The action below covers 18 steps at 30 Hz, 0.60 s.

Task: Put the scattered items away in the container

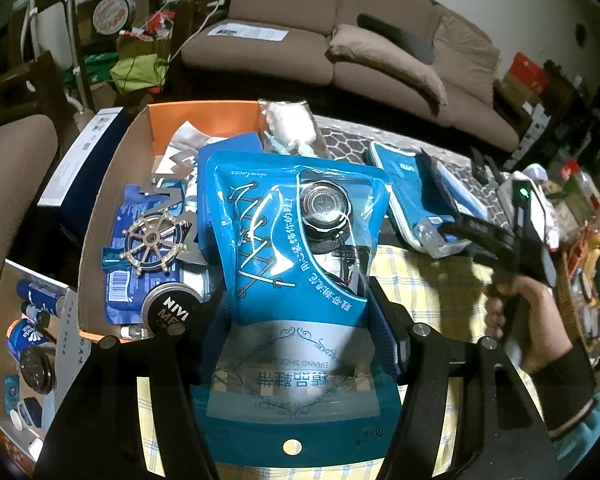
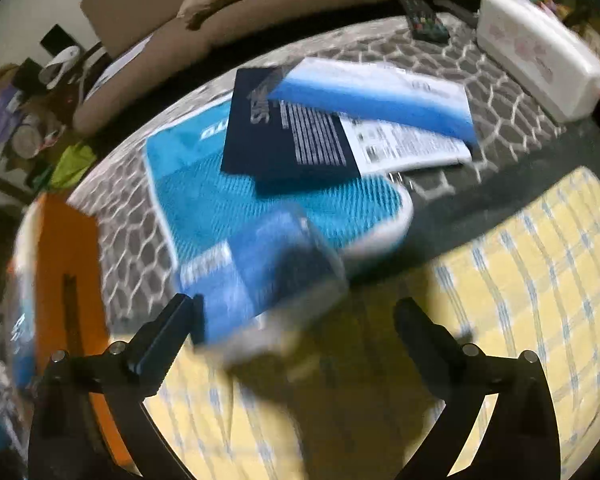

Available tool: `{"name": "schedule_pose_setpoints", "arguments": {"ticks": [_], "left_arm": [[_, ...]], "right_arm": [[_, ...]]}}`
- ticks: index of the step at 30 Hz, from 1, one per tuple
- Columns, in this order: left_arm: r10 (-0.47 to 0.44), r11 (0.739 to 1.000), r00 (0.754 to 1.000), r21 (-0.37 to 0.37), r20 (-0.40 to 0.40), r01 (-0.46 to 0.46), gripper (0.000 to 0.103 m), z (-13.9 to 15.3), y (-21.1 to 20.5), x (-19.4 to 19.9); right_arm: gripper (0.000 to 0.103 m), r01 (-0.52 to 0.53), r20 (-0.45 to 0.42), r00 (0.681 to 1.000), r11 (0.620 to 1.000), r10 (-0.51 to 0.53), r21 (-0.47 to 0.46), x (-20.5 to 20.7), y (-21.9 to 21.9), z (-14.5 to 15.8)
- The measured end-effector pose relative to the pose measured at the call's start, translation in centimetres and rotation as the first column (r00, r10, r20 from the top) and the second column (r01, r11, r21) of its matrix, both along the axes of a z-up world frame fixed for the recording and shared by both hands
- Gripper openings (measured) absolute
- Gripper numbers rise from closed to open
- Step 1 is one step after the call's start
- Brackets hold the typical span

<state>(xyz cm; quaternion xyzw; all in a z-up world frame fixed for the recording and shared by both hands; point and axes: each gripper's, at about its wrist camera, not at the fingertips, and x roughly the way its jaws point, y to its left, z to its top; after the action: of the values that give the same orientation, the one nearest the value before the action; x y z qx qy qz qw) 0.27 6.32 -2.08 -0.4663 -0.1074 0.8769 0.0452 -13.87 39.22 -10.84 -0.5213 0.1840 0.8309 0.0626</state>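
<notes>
Pouch (image 1: 296,248): we grasp it in our left gripper (image 1: 300,320), beside the box (image 1: 104,216).
Right gripper (image 2: 296,316): our fingers spread, grasping nothing, near the box.

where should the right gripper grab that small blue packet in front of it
Judging by its pose, take the small blue packet across its near end, from the yellow cloth side. That end hangs off the teal pouch, between the open right gripper.
</notes>
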Motion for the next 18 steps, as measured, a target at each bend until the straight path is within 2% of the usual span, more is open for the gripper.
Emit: {"name": "schedule_pose_setpoints", "arguments": {"ticks": [4, 6, 8, 11, 15, 18], "left_arm": [[0.001, 1.0, 1.0, -0.002, -0.006, -0.001, 0.06, 0.2, -0.1, 0.0], [0.0, 1.0, 1.0, -0.003, -0.007, 0.0, 0.06, 0.3, -0.1, 0.0], [-0.001, 1.0, 1.0, 0.0, -0.004, 0.001, 0.06, 0.3, 0.0, -0.1], [-0.004, 1.0, 1.0, 0.002, -0.004, 0.004, 0.06, 0.3, 0.1, -0.1], [-0.009, 1.0, 1.0, 0.002, -0.006, 0.009, 0.06, 0.5, 0.2, 0.2], [-0.009, 1.0, 1.0, 0.002, -0.007, 0.009, 0.06, 0.5, 0.2, 0.2]], "right_arm": [[0.102, -0.039, -0.048, 0.998, 0.977, 0.05, 0.209, -2.3, -2.8, 0.4], [0.102, -0.067, -0.047, 0.995, 0.959, 0.083, 0.276, -3.1, -3.7, 0.2], [0.102, -0.07, -0.032, 0.996, 0.959, 0.082, 0.275, -3.6, -3.8, 0.0], [0.103, -0.098, -0.005, 0.995, 0.971, 0.101, 0.22, -3.9, -3.9, -0.5], [0.103, -0.17, 0.007, 0.984, 0.938, 0.176, 0.302, -2.9, -4.8, -1.4], [0.103, -0.173, -0.003, 0.983, 0.935, 0.183, 0.31, -2.2, -4.3, -1.5]]}}
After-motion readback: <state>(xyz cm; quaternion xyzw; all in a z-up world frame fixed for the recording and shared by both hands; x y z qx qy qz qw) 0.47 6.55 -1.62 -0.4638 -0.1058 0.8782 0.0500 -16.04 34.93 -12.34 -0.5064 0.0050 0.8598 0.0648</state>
